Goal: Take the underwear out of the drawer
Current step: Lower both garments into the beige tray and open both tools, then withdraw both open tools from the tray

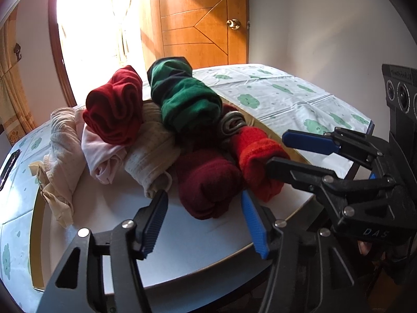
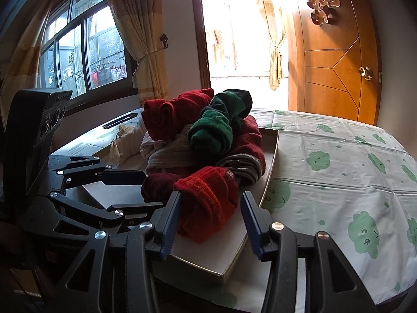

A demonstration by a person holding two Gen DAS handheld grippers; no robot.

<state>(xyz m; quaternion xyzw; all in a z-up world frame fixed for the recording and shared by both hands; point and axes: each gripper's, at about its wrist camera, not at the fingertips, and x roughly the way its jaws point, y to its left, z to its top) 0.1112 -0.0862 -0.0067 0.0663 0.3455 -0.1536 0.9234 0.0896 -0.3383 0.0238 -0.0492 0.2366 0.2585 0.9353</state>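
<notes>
A shallow drawer [image 1: 292, 151] — white inside with a thin tan rim — lies on the counter [image 1: 286, 96], which is covered by a glossy plastic cloth printed with green clouds. Beyond the counter's far edge stand a panelled wooden door [image 2: 336, 60] with a brass knob, a bright open doorway and a curtained window [image 2: 86, 49]. A dark flat device [image 2: 120, 120] rests near the counter's far left edge.

The underwear is heaped in the drawer as rolled bundles. An orange-red knit roll [image 2: 208, 203] lies at the near edge of the pile, a maroon roll [image 1: 208, 182] just beside it, a grey striped roll [image 2: 242, 167] behind. On top sit a green roll [image 1: 187, 99] with dark bands and a crimson roll [image 1: 114, 112], its folded end showing layered ridges. Pale cream and pink pieces [image 1: 104, 151], thin and crumpled, spill toward the drawer's left side.

The right claw [image 2: 208, 224] is spread wide, its ribbed blue pads on either side of the orange-red roll, not pressing it in that view. The left claw [image 1: 206, 221] is also released, hovering over the drawer's bare white floor in front of the maroon roll.
</notes>
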